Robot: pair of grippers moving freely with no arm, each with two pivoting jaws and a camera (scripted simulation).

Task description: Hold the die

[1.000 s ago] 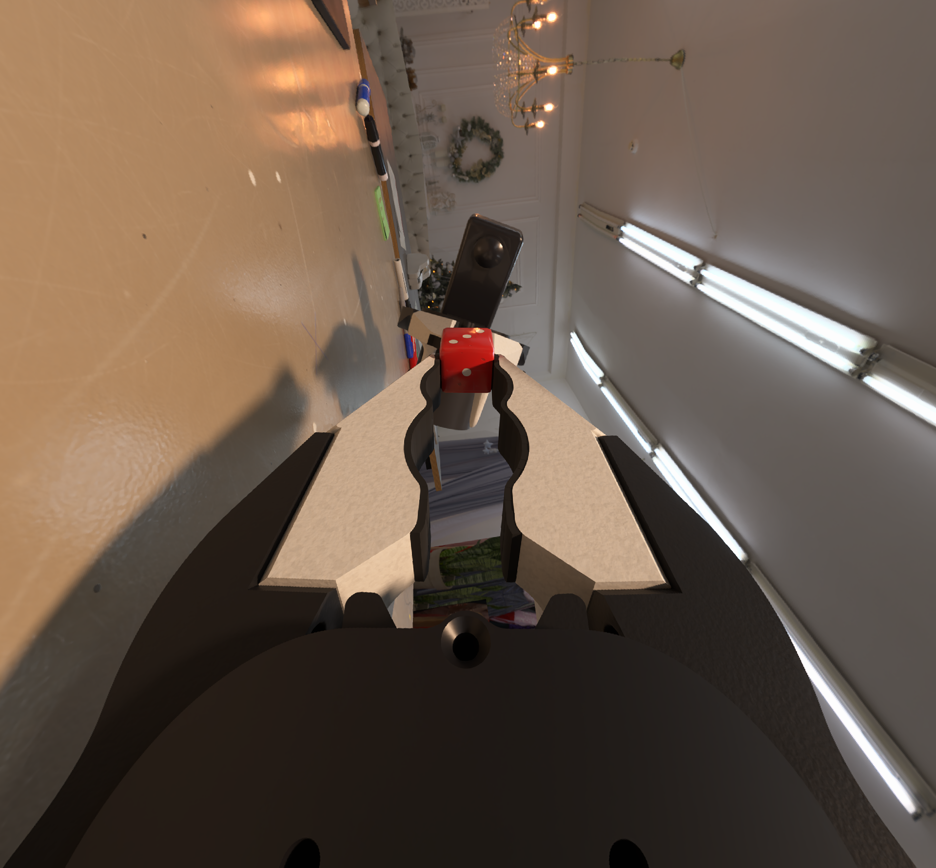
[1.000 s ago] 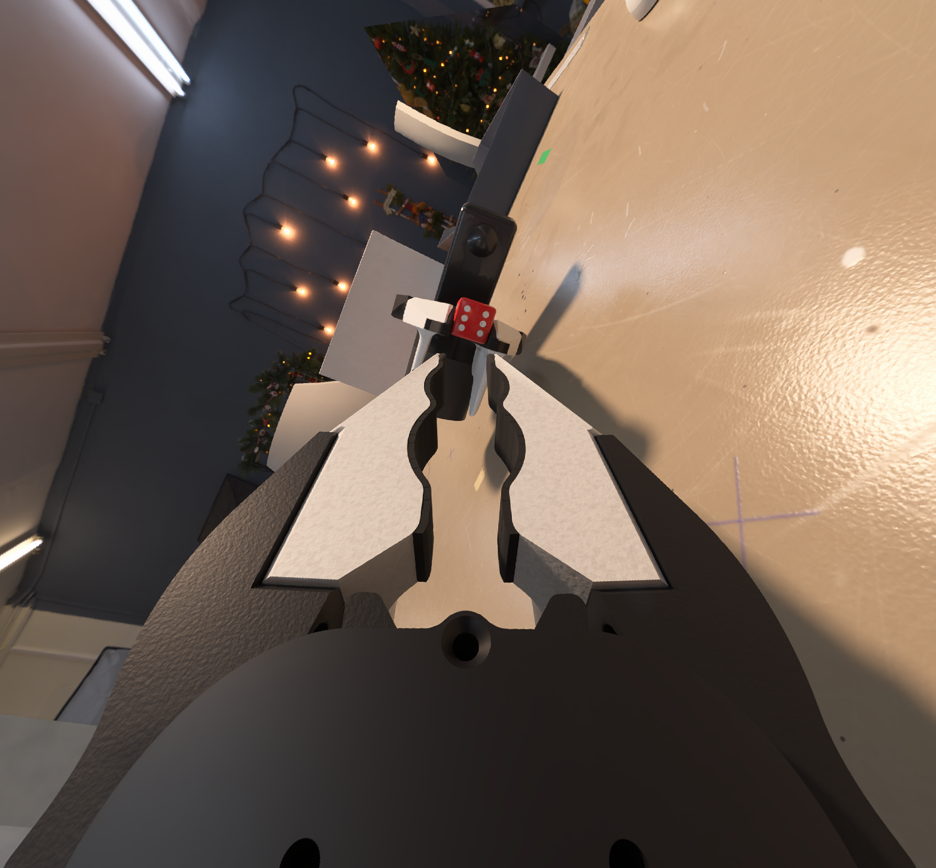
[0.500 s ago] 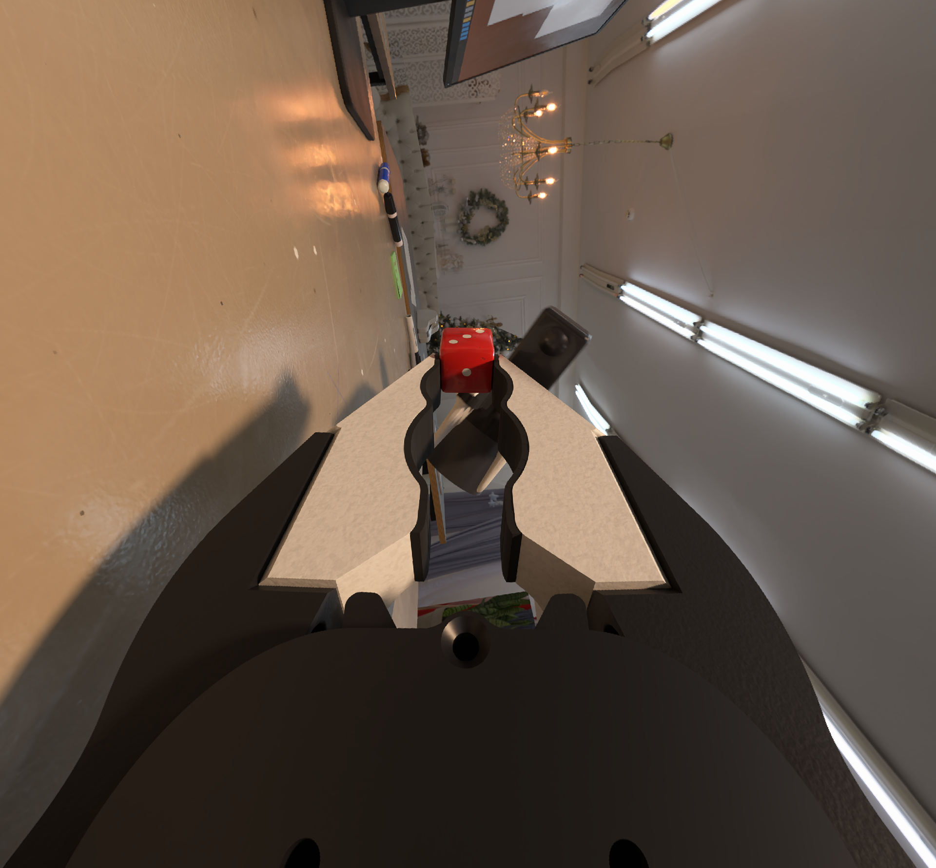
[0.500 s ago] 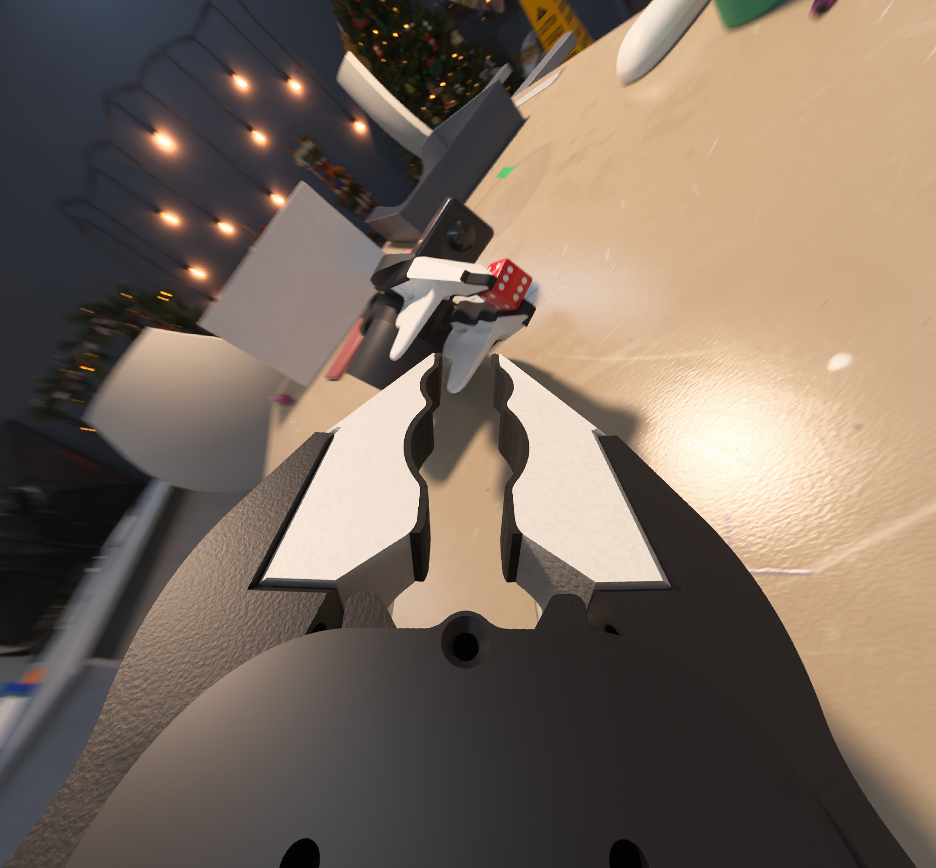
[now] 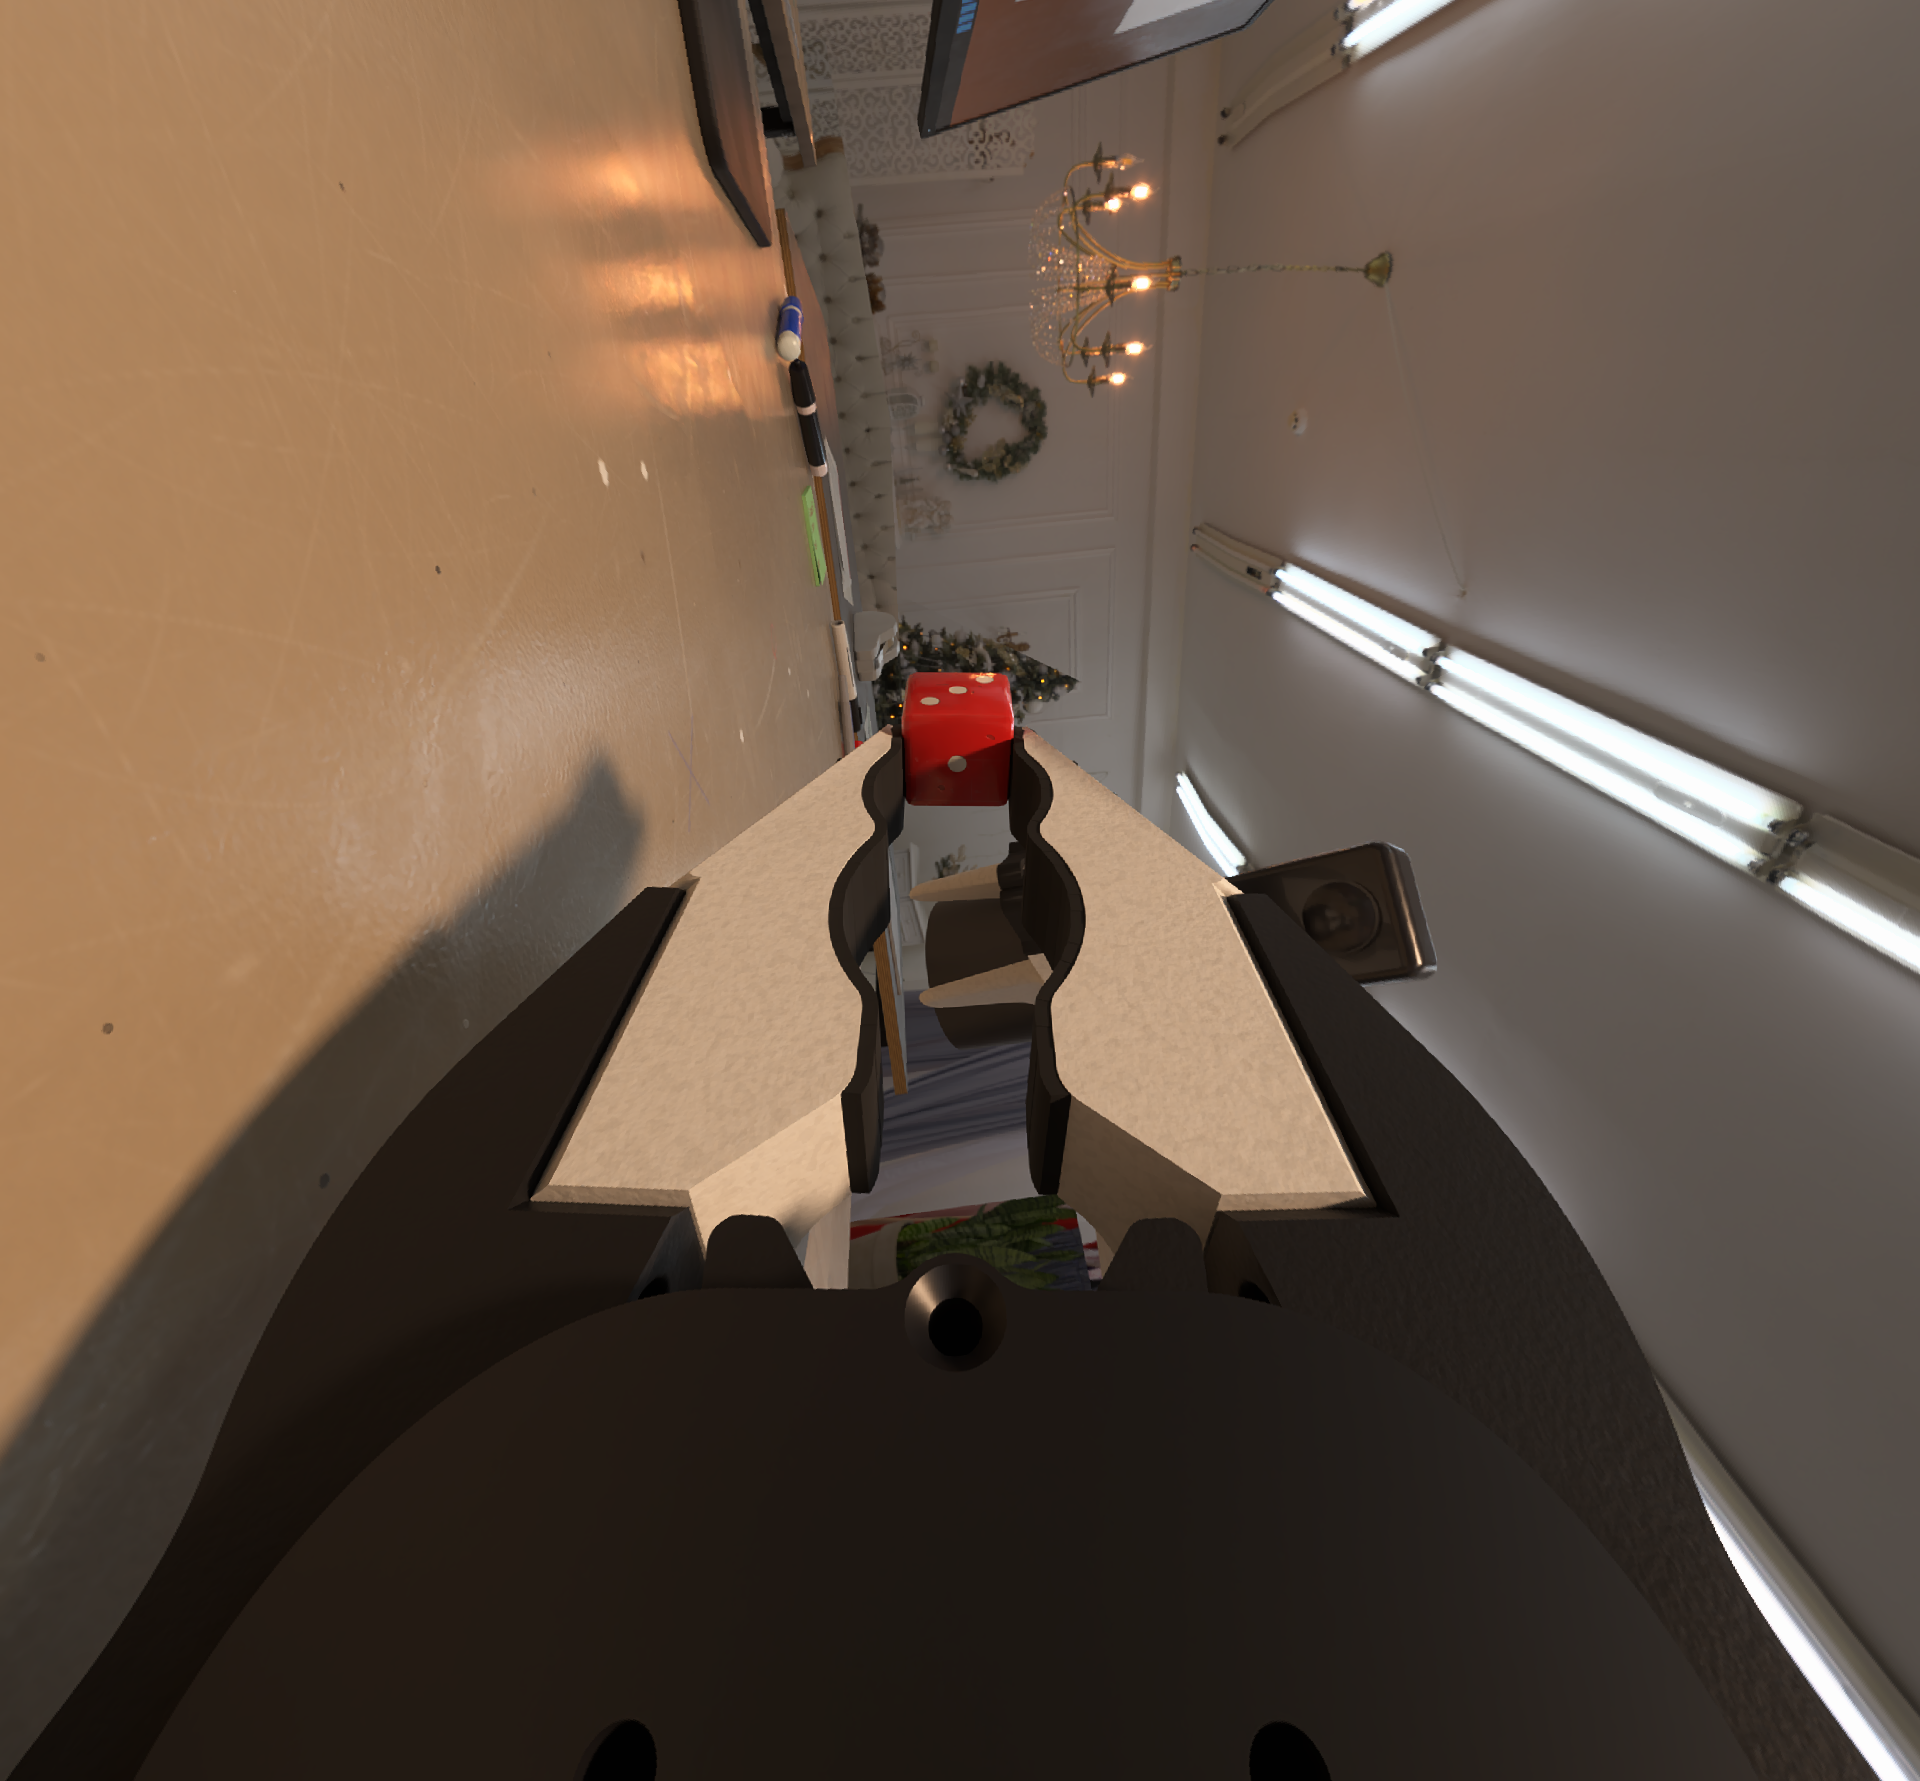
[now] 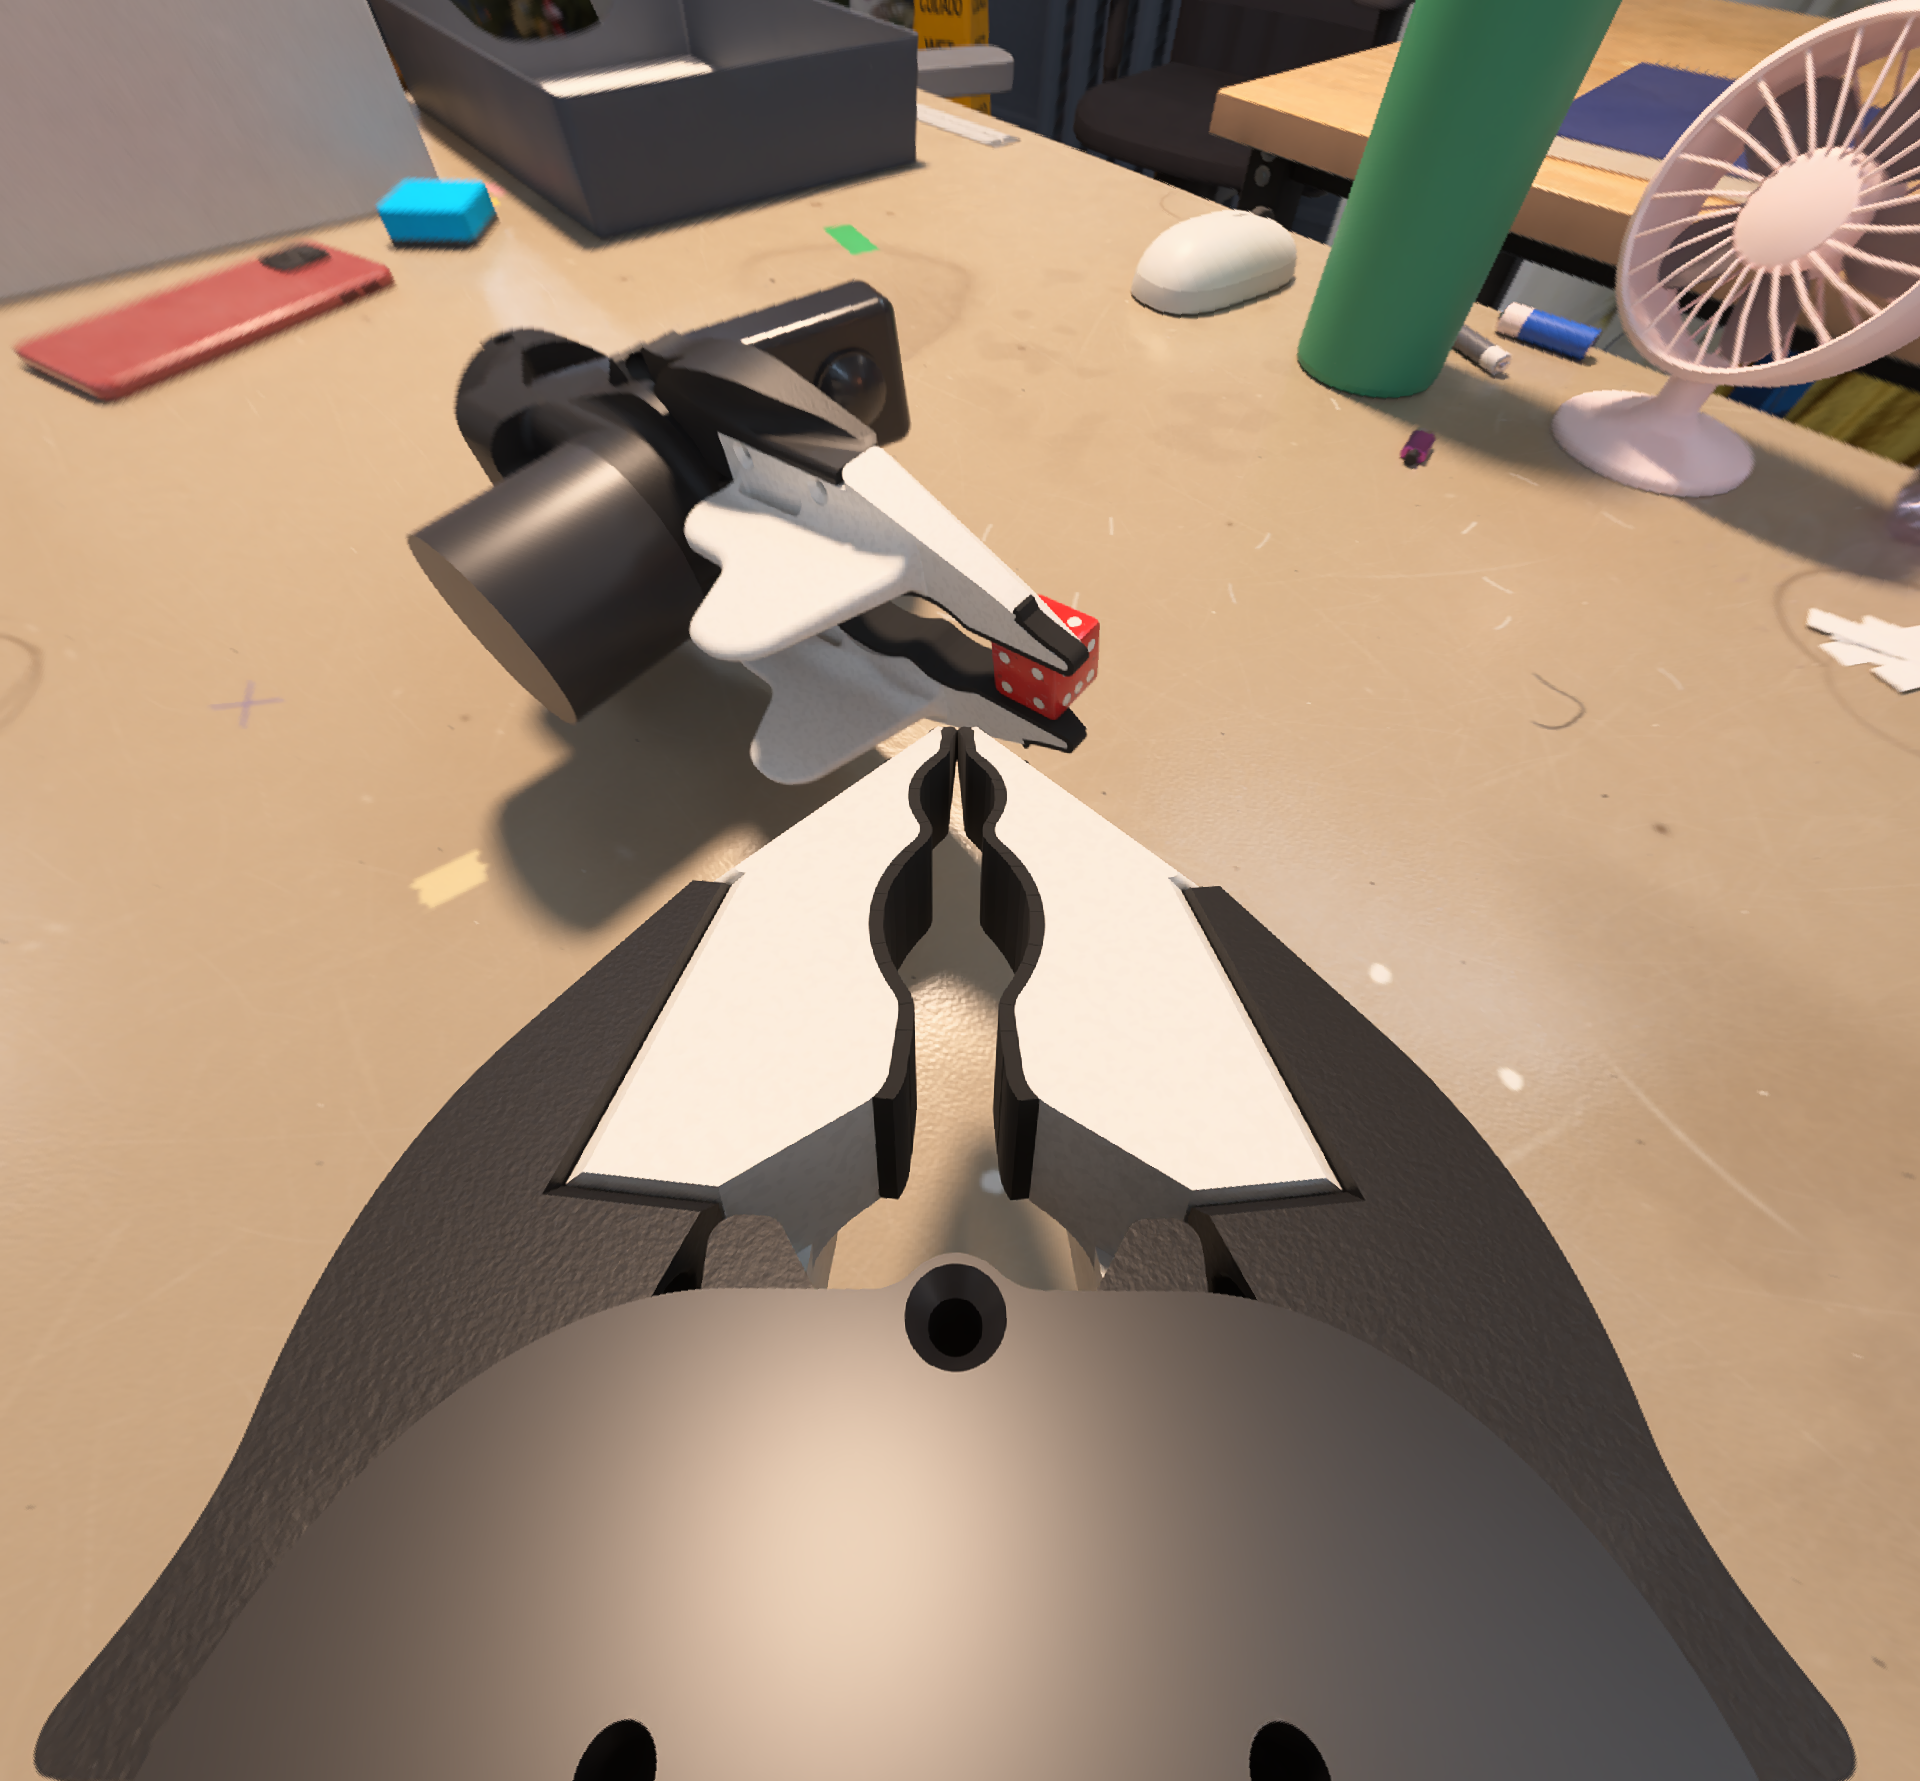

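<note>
A red die with white pips (image 5: 956, 739) is pinched between the tips of my left gripper (image 5: 956, 770), held in the air beside the tan table (image 5: 312, 484). In the right wrist view the left gripper (image 6: 1051, 669) lies on its side above the table, shut on the die (image 6: 1034, 682). My right gripper (image 6: 956, 744) is shut and empty, its tips just below and short of the left gripper's lower finger. Part of the right gripper (image 5: 987, 952) shows through the gap between the left fingers.
On the table stand a green cylinder (image 6: 1455, 121), a pink fan (image 6: 1766, 245), a white mouse (image 6: 1214, 261), a grey tray (image 6: 665, 79), a red phone (image 6: 203, 318) and a blue block (image 6: 434, 211). Markers (image 6: 1548, 334) lie by the far edge.
My right gripper has closed, rolled upright and drawn back from the die. The left gripper keeps the die and has shifted a little.
</note>
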